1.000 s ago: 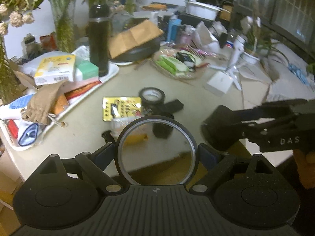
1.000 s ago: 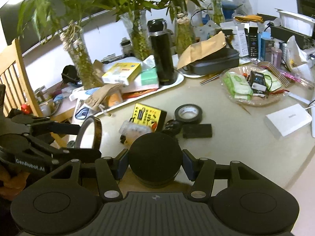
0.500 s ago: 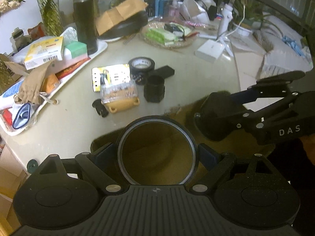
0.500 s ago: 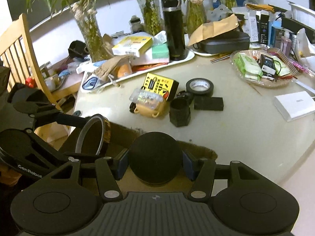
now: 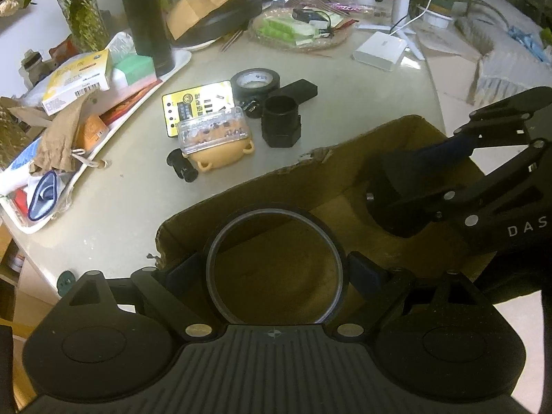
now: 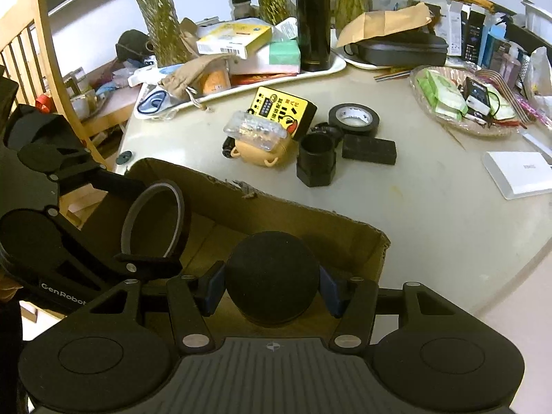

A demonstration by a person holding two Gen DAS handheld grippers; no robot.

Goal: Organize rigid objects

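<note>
The left tongs (image 5: pixel 275 269) are clamped on a thin black ring (image 5: pixel 275 265), its dark rim pinched from both sides by the blue fingertips (image 5: pixel 363 273), and they hold it upright over the open cardboard box (image 5: pixel 352 169) that sits at the near edge of the pale surface (image 5: pixel 352 110). The right tongs (image 6: pixel 272 286) are closed around a round black puck (image 6: pixel 272 274), gripped at its sides and held above the same box, beside the ring and apart from it. In the left wrist view the right tongs come in from the right with the puck low inside the box walls.

Beyond the box, more things lie clustered on the surface: a black hexagonal cup (image 5: pixel 281 122) stands upright, just beside a clear-lidded case on a tan base (image 5: pixel 215 138), which overlaps a yellow card (image 5: pixel 196 103). A roll of black tape (image 5: pixel 255 81) lies flat behind the cup, next to a black rectangular block (image 5: pixel 300 89). A small black cylinder (image 5: pixel 181 165) lies on its side near the tan base. A white box (image 5: pixel 379 50) sits farther back on the right
</note>
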